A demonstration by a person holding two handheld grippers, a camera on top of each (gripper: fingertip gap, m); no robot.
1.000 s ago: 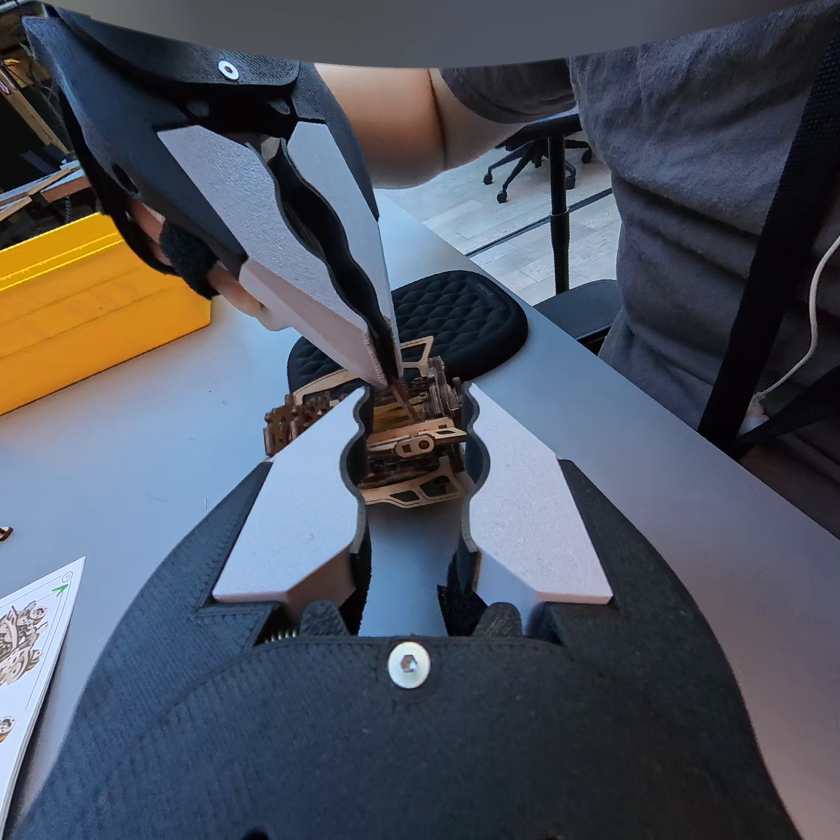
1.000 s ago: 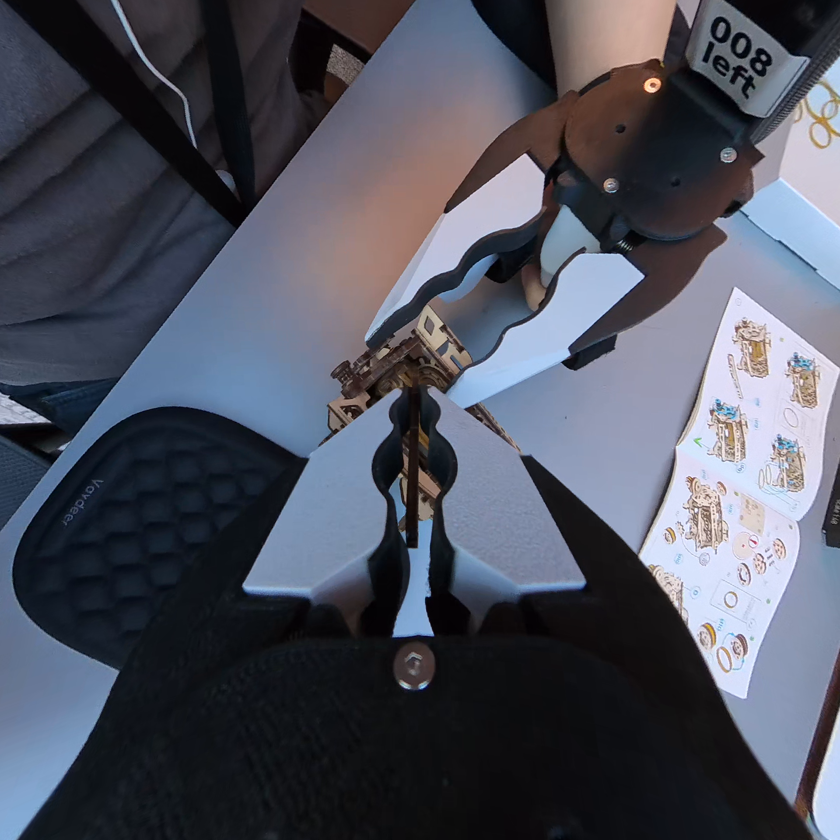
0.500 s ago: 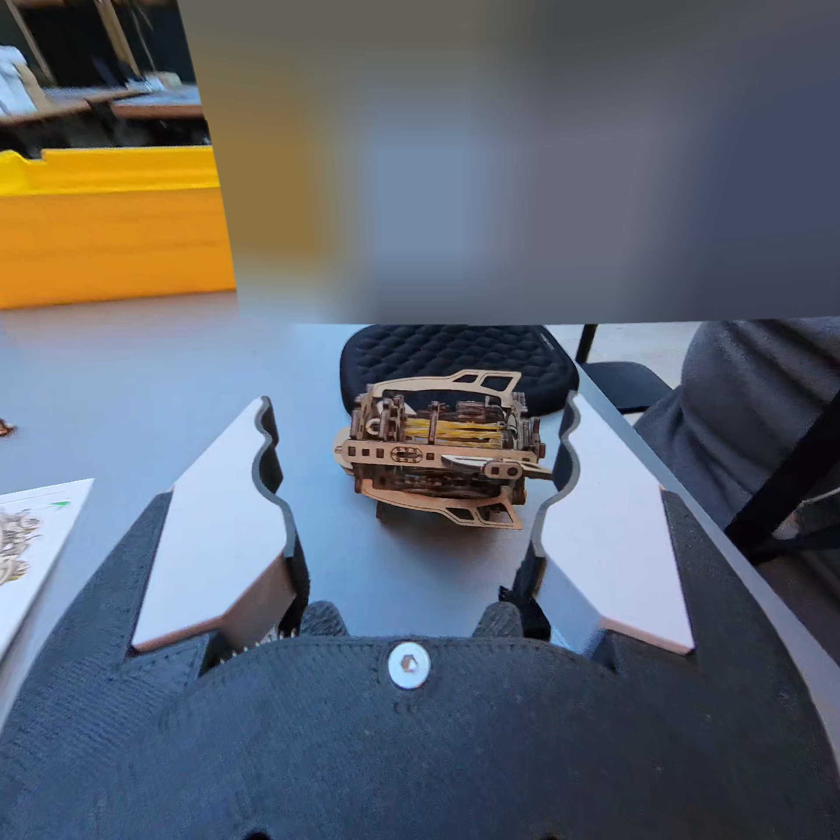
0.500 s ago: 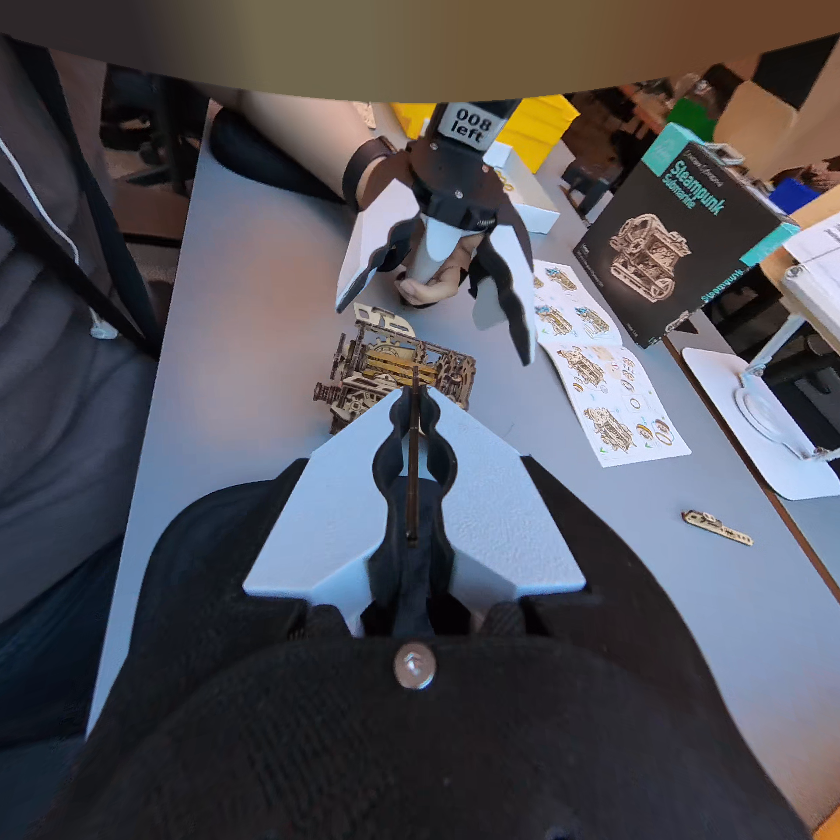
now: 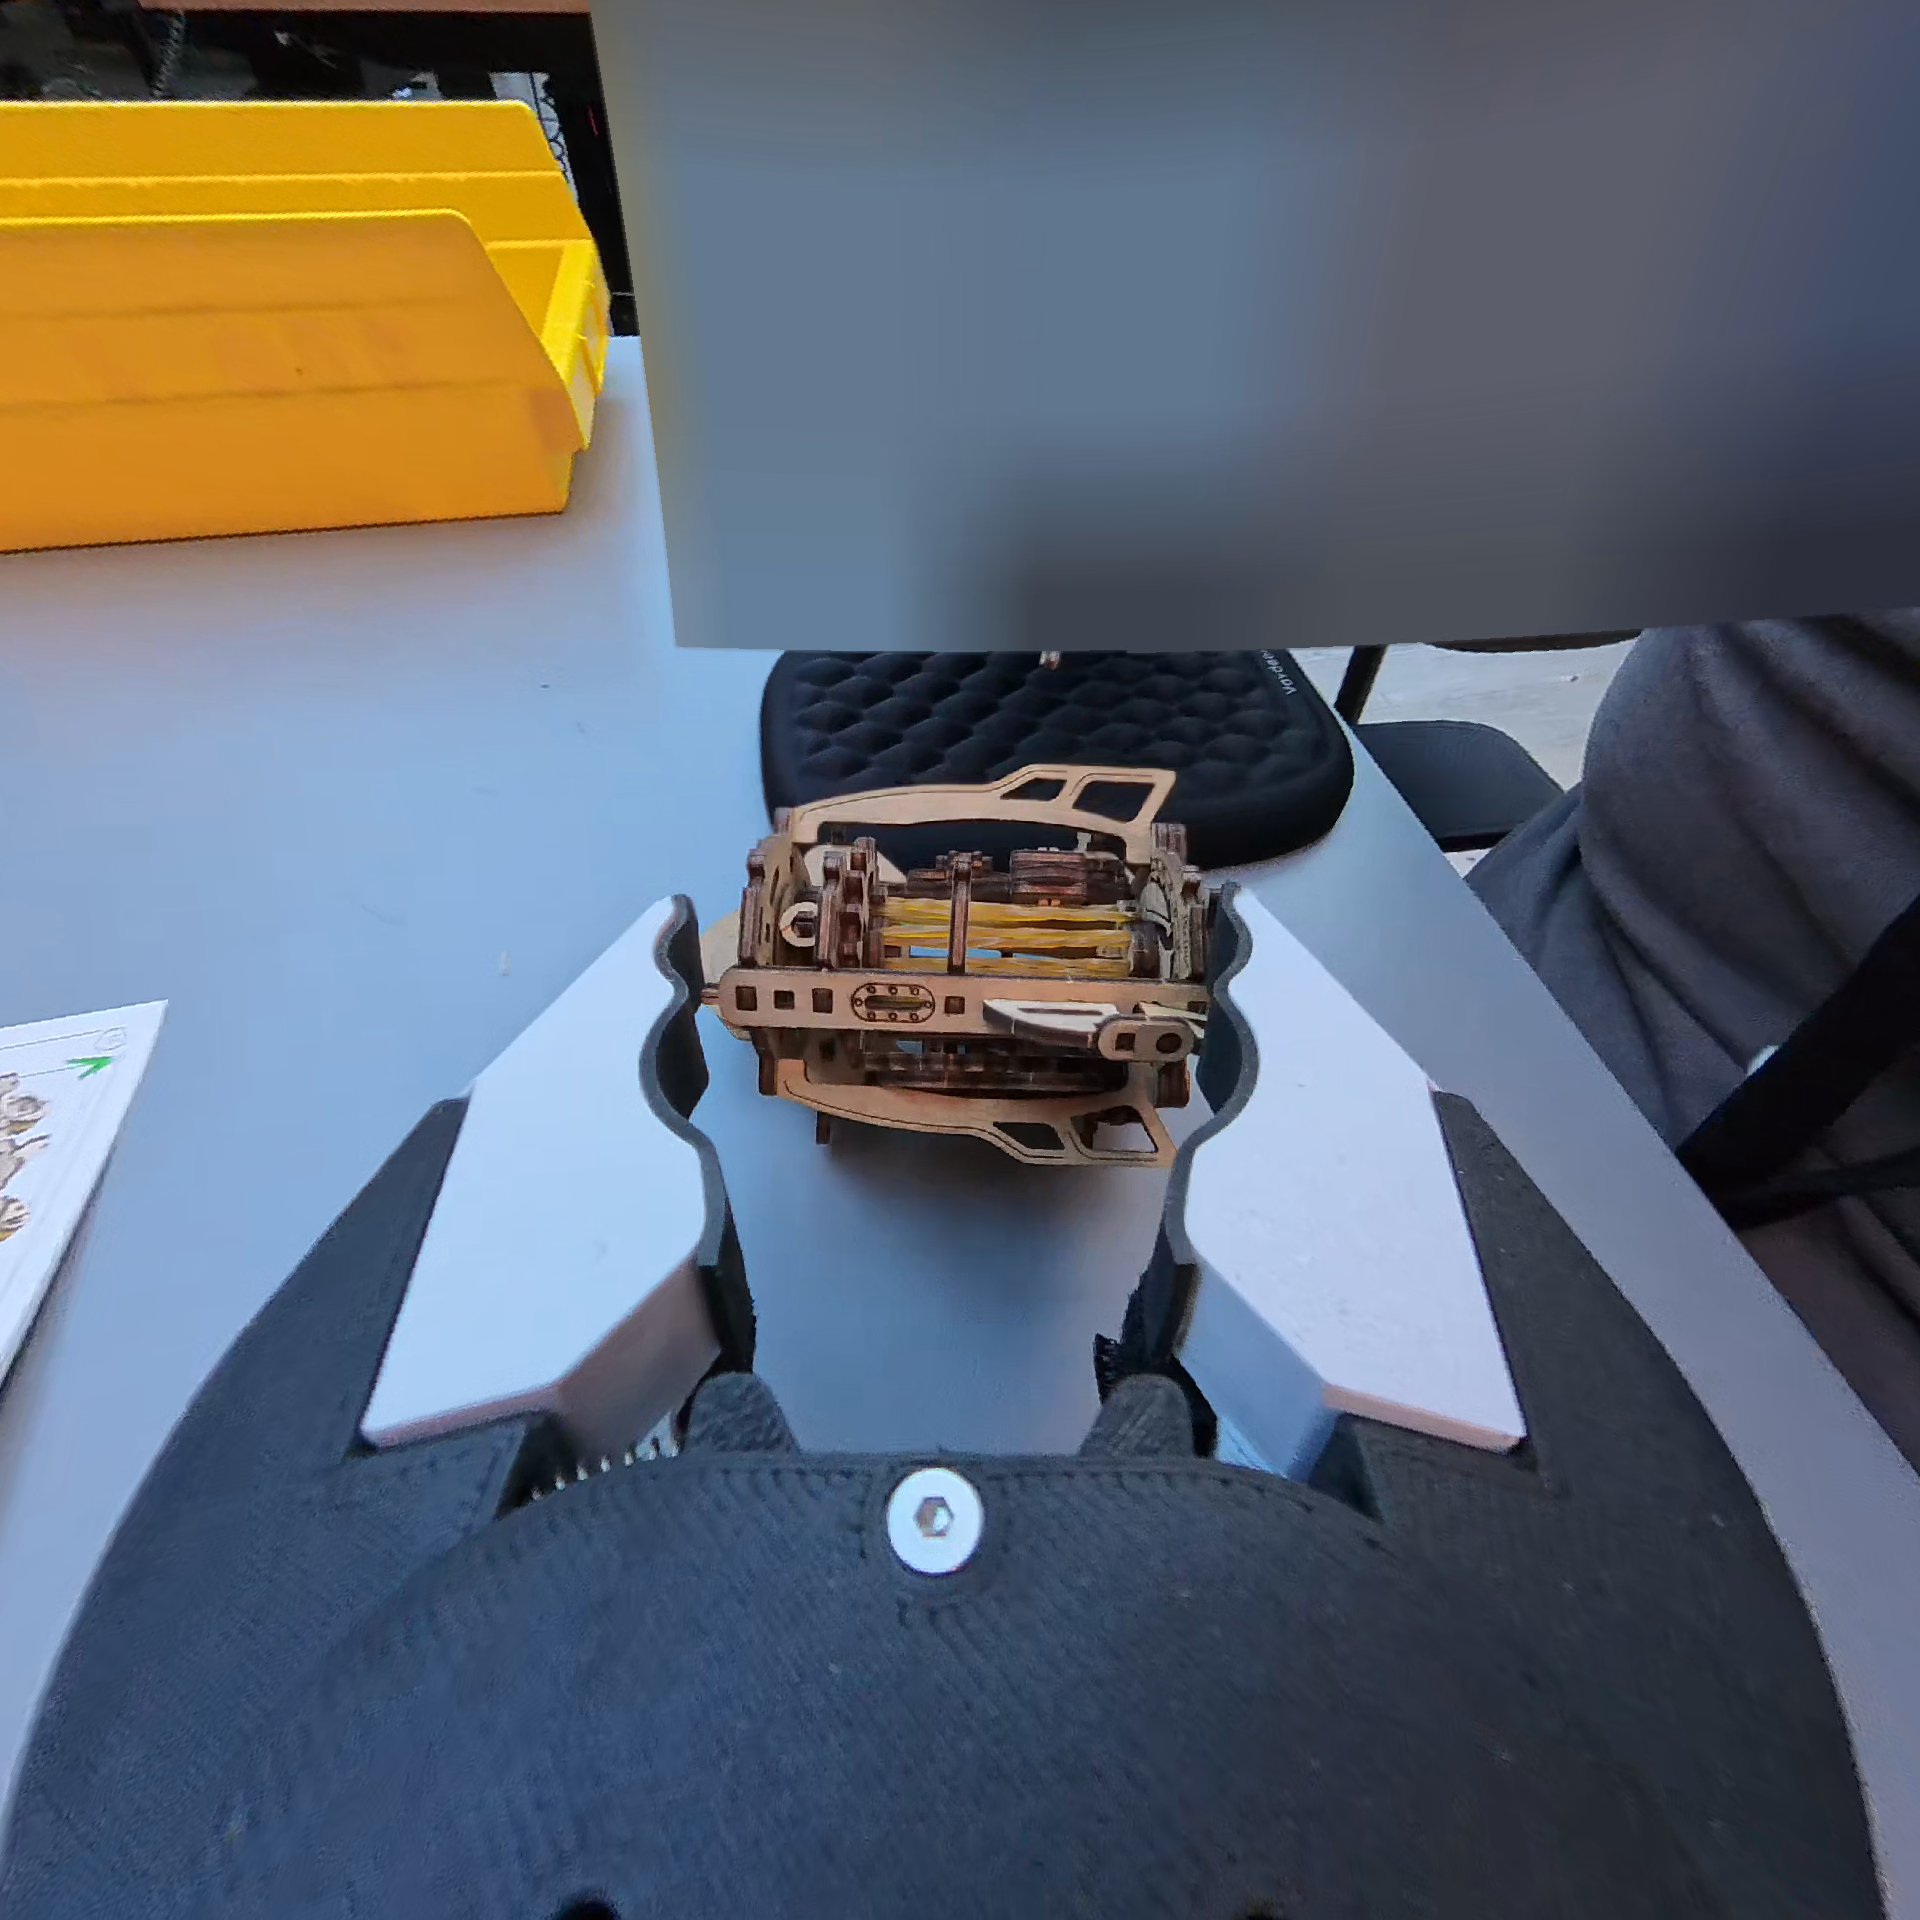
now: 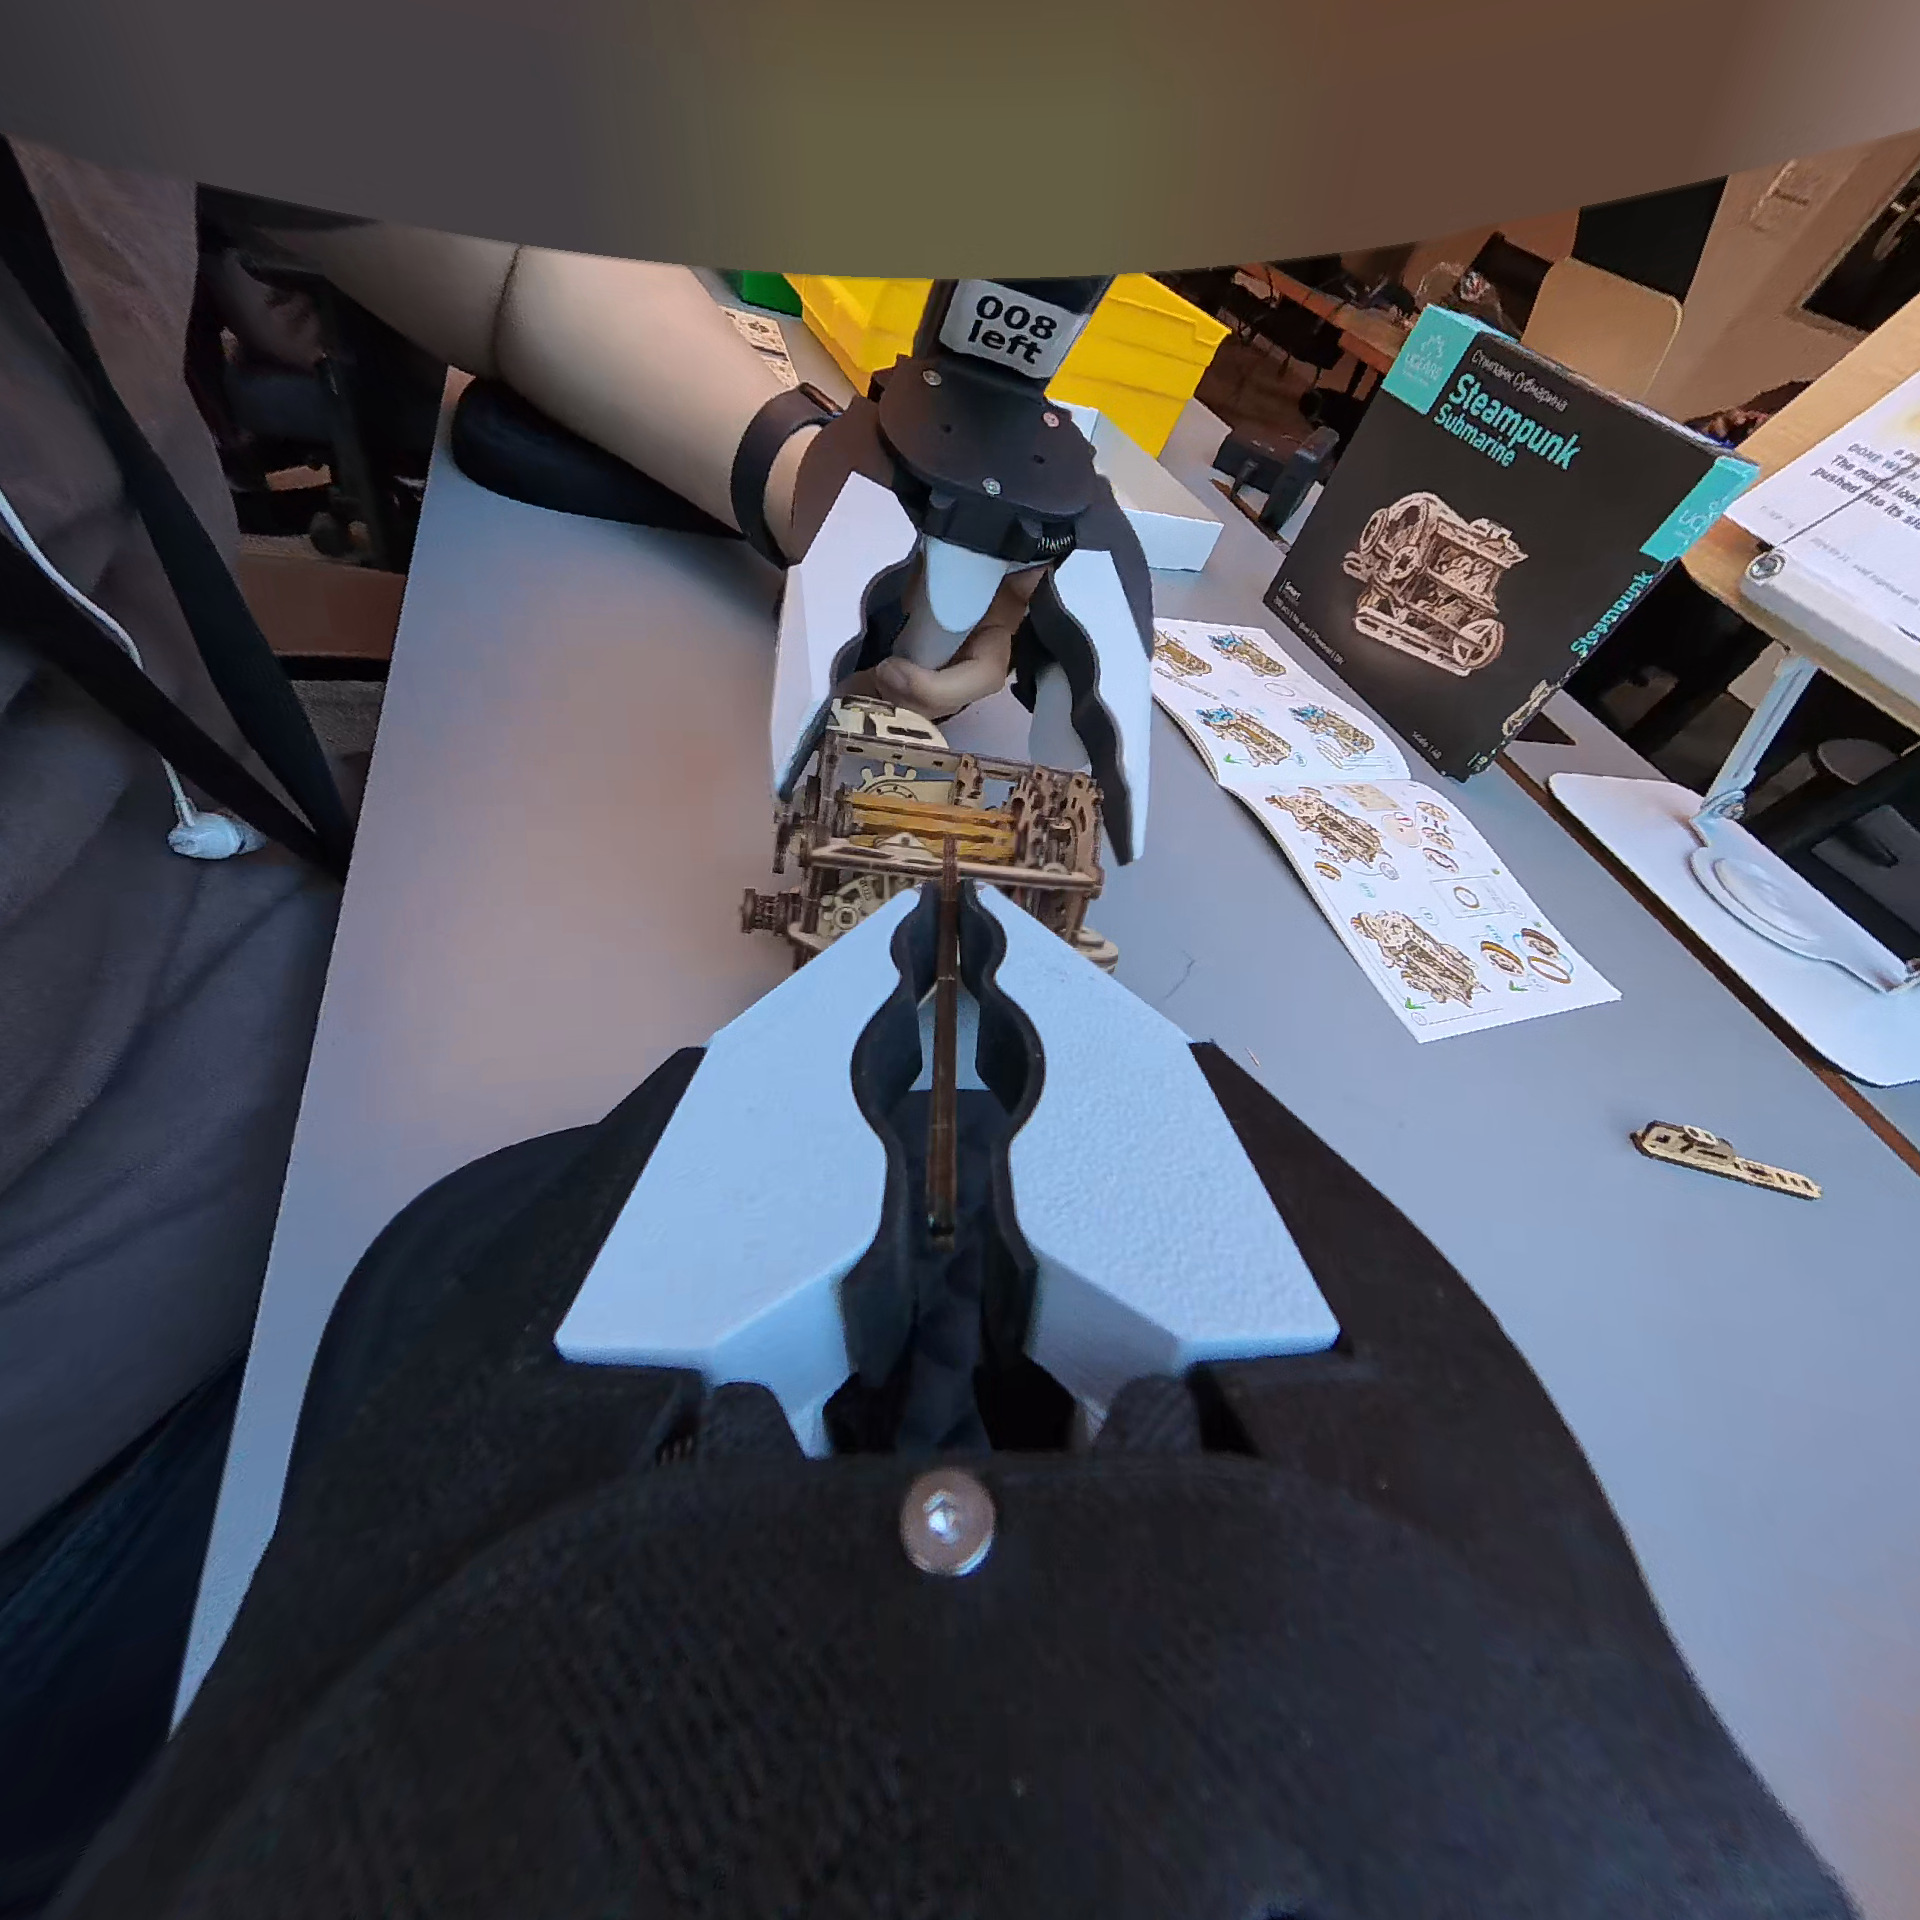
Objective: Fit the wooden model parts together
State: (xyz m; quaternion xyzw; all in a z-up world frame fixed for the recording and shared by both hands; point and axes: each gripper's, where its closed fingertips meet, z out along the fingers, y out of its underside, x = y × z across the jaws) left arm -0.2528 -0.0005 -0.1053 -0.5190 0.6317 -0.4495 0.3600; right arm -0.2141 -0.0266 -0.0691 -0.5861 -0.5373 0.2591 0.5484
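The wooden model (image 5: 966,987), a small frame with yellow rubber bands, stands on the grey table (image 5: 364,810). My left gripper (image 5: 953,914) is open, with one finger at each end of the model. I cannot tell whether the fingers touch it. It also shows from the front in the right wrist view (image 6: 961,769), straddling the model (image 6: 935,842). My right gripper (image 6: 943,899) is shut on a thin flat wooden part (image 6: 943,1039), seen edge-on. It is held just in front of the model, with the part's tip pointing at it.
Yellow bins (image 5: 281,343) stand at the back left. A black wrist pad (image 5: 1039,727) lies behind the model. An open instruction booklet (image 6: 1382,831), the kit box (image 6: 1507,551), a loose wooden piece (image 6: 1725,1162) and a white stand base (image 6: 1766,883) lie to the right. The person sits at the table edge (image 5: 1558,1091).
My left gripper let go of the model, drew back and turned, then moved forward with its jaws narrowing around the model's ends. My right gripper pulled back and up, still holding the flat part.
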